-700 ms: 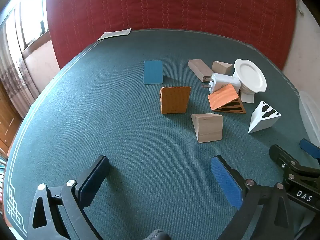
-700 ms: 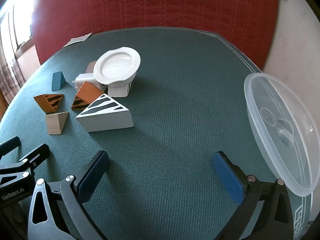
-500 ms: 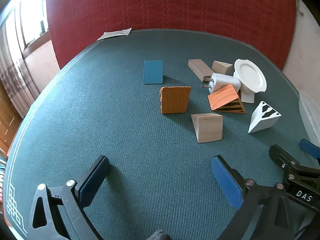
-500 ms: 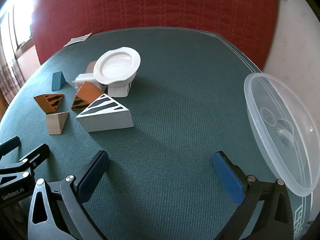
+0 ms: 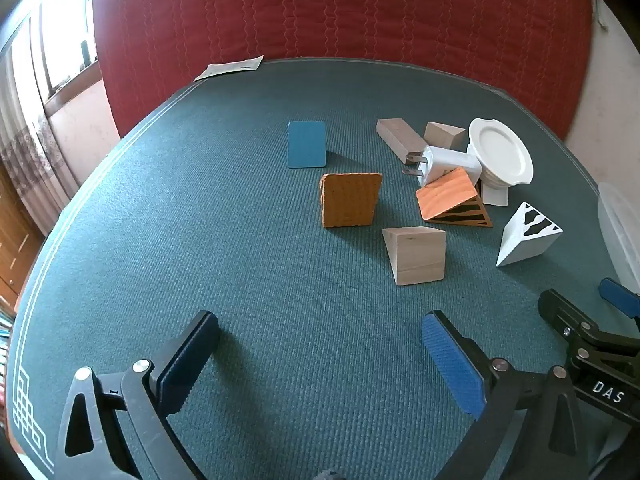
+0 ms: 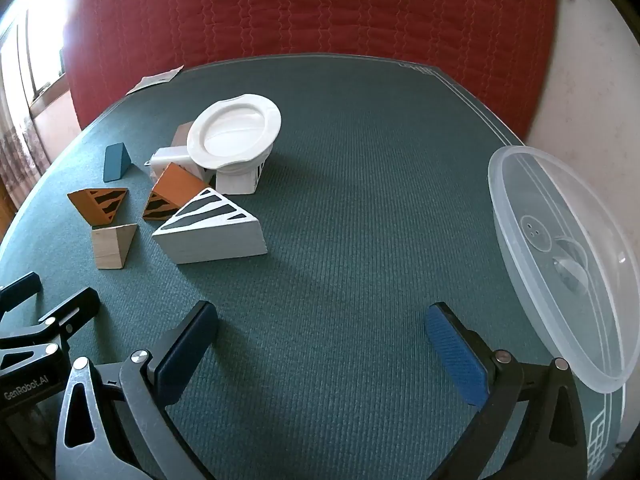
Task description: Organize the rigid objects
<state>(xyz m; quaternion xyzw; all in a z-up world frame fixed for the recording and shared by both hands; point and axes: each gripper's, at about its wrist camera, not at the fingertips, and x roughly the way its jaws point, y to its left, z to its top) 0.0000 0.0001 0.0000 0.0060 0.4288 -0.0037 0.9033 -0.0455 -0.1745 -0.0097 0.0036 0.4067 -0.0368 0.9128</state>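
Note:
Several wedge blocks lie on the green table: a blue one, an orange one, a plain wood one, an orange striped one and a white striped one. A white toy toilet and a white plug adapter stand behind them. My left gripper is open and empty, near the front of the table. My right gripper is open and empty, right of the white wedge.
A clear plastic lid lies at the table's right edge. Two plain wood blocks sit at the back of the group. A paper slip lies at the far left corner. A red quilted wall stands behind the table.

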